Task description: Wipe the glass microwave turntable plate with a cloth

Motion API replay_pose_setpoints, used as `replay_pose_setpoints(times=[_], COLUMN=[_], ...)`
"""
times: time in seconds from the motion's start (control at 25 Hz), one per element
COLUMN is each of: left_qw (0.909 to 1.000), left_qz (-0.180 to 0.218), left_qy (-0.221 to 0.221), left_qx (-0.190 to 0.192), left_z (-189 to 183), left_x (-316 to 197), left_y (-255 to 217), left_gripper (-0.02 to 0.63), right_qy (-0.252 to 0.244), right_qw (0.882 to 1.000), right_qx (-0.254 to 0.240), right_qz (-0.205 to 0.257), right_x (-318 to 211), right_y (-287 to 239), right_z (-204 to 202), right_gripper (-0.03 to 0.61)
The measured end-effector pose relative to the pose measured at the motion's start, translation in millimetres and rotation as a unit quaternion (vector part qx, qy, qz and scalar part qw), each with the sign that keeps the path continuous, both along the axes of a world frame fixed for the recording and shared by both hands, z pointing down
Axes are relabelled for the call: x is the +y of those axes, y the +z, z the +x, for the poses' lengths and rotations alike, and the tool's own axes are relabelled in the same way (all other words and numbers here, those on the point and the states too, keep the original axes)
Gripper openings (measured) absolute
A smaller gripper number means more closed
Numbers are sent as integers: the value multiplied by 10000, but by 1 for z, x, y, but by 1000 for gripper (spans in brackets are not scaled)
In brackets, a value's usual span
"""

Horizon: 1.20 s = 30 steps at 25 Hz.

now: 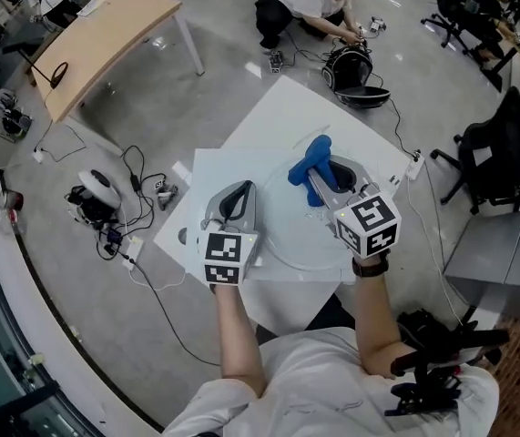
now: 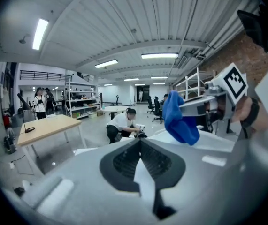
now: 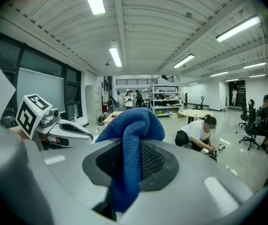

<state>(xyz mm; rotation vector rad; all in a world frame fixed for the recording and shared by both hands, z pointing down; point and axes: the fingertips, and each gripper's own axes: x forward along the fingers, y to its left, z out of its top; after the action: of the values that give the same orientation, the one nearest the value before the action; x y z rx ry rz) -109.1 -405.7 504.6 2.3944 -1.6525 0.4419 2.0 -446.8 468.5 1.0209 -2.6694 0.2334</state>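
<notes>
- The right gripper [image 1: 321,182] had its jaws clamped on a bunched blue cloth [image 3: 129,139], which was lifted over the clear glass turntable plate [image 1: 300,230].
- The left gripper [image 1: 238,194] had its jaws together and held nothing.
- Wiping looked barely begun or paused.

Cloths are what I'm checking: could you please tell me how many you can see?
1. The blue cloth is clamped in the right claw, over the glass plate on the white table. No other cloth shows, though one could lie out of sight.
</notes>
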Motion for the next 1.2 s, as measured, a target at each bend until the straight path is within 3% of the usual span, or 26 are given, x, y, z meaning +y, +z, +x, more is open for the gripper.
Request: replay_pose_setpoints(times=[0.2, 0.6, 0.96, 1.2], left_qw=[9964, 9856, 9789, 9786], left_qz=[-650, -1185, -1558, -1710], left_qy=[460, 1122, 958, 822], left_qx=[-275, -435, -908, -791], left_z=[1, 22, 28, 23], left_x=[16, 40, 36, 32], left_y=[19, 42, 56, 57], left_gripper=[2, 2, 2, 2], right_qy=[-502, -1128, -992, -498], right_qw=[9984, 9895, 9812, 9742], right_qx=[242, 842, 1639, 2183], right_qz=[-123, -330, -215, -283], right_x=[3, 19, 8, -28], right_y=[14, 45, 60, 75], right_z=[-44, -92, -94, -69], right_gripper=[80, 84, 84, 78])
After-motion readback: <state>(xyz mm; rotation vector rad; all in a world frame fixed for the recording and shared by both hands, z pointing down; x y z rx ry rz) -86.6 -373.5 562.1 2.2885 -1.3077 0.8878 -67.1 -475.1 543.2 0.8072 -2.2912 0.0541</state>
